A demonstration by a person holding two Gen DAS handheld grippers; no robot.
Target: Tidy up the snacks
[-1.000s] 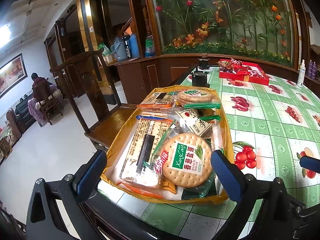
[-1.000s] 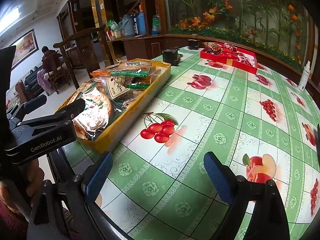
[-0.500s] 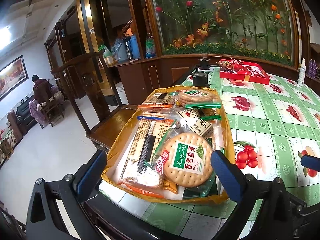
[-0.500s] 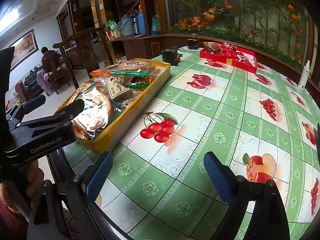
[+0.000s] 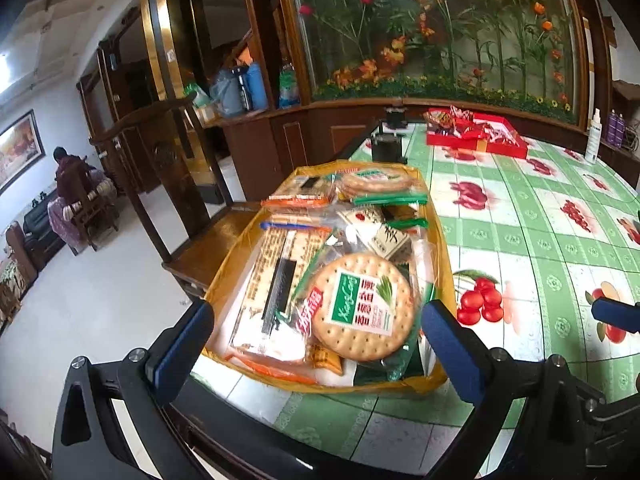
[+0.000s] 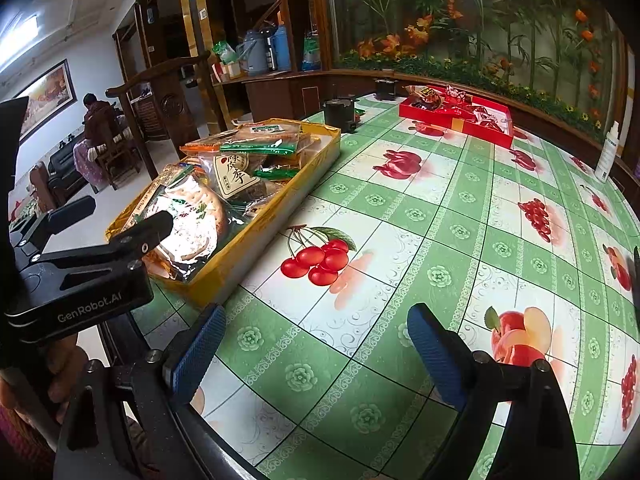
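A yellow tray [image 5: 445, 264] full of snack packets sits at the table's near left edge; it also shows in the right wrist view [image 6: 256, 248]. On top near me lies a round cracker pack [image 5: 362, 308] with a green label. My left gripper [image 5: 316, 340] is open and empty, its blue pads either side of the tray's near end, above it. My right gripper [image 6: 314, 348] is open and empty over bare tablecloth to the right of the tray. The left gripper's body [image 6: 88, 264] shows in the right wrist view.
A red box [image 5: 476, 136] of wrapped sweets sits at the far side of the table, with two dark cups [image 5: 386, 148] to its left. A white bottle [image 5: 593, 136] stands far right. A wooden chair [image 5: 172, 184] stands left of the table.
The left wrist view has tilted slightly; the tray sits a little more askew in it. The right gripper has not moved.
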